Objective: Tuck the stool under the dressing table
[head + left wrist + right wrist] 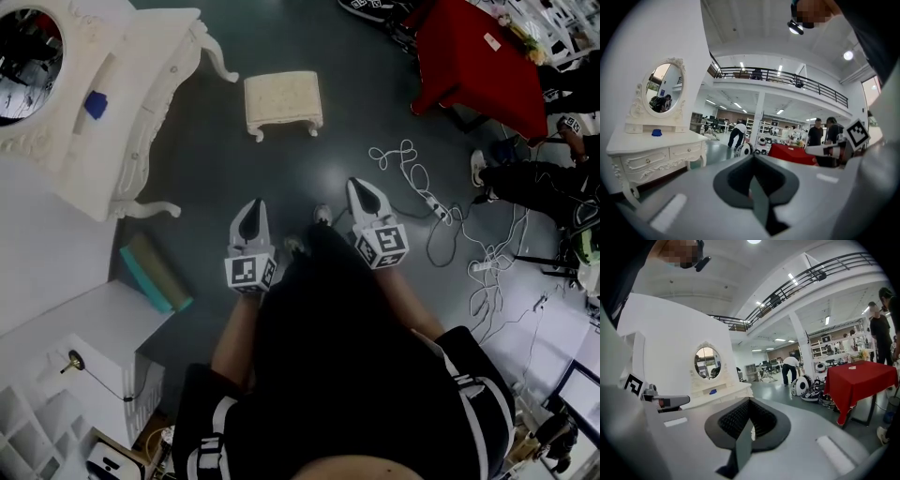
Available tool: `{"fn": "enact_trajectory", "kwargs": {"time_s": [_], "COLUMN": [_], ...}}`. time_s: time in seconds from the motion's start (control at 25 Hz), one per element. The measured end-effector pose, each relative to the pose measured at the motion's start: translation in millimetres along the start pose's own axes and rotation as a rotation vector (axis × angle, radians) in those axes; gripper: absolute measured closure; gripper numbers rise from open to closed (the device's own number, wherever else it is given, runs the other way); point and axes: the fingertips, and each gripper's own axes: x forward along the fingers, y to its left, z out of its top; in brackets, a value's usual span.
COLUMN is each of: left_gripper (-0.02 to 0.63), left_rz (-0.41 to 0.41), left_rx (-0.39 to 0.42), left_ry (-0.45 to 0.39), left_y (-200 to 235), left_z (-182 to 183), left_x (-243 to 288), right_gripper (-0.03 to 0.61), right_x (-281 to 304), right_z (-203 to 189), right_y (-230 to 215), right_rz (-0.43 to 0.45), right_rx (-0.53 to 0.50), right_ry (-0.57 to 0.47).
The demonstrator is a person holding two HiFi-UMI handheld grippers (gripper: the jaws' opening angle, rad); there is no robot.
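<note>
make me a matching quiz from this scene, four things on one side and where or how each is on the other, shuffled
1 stool
2 blue object
3 red cloth
4 left gripper

a on the dressing table
b shut, nothing held
c on the floor, apart from the dressing table
d draped, upper right of the head view

Pairs: 1-c, 2-a, 3-d, 4-b

Dark grey glossy floor (281, 178). Standing on it: cream stool (283, 103), upright, apart from white dressing table (150, 94) at left. Red-draped table (478, 56) upper right. Loose white cables (405, 159) with power strip (436, 206) at right. Teal-edged box (155, 274) lower left.
</note>
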Motion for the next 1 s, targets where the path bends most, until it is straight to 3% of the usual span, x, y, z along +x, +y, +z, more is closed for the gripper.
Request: {"fn": "enact_trajectory", "kwargs": {"time_s": [0.08,0.24,0.4,0.6,1.0], "left_gripper": [0.604,0.604,0.606,0.606,0.604], "left_rz": [0.008,0.063,0.087,0.12,0.158], "left_rx": [0.014,-0.032,0.035,0.029,0.036], "left_ry": [0.006,0.004,0.023,0.032,0.056], "left_y": [-2.2,2.3,4.5,17.4,51.7], "left_z": [0.8,2.5,-5.5,-11.3,-40.9], "left_x": [12.3,40.0,74.1,111.0,160.9], "right_gripper": [0.58,0.58,0.58,0.58,0.58], "right_x": [11.1,34.2,56.0,88.1,150.8], "right_z": [0.4,-0.1,4.2,4.0,-31.2], "right_y": [-12.9,-36.8,-53.7,-77.2,-97.5], "right_rz": [0.001,0.003,0.028,0.068,0.061], "right_rx": [0.01,0.021,0.013,0.025,0.031], "right_ry": [-0.001,0.009,0.017,0.03,0.094]}}
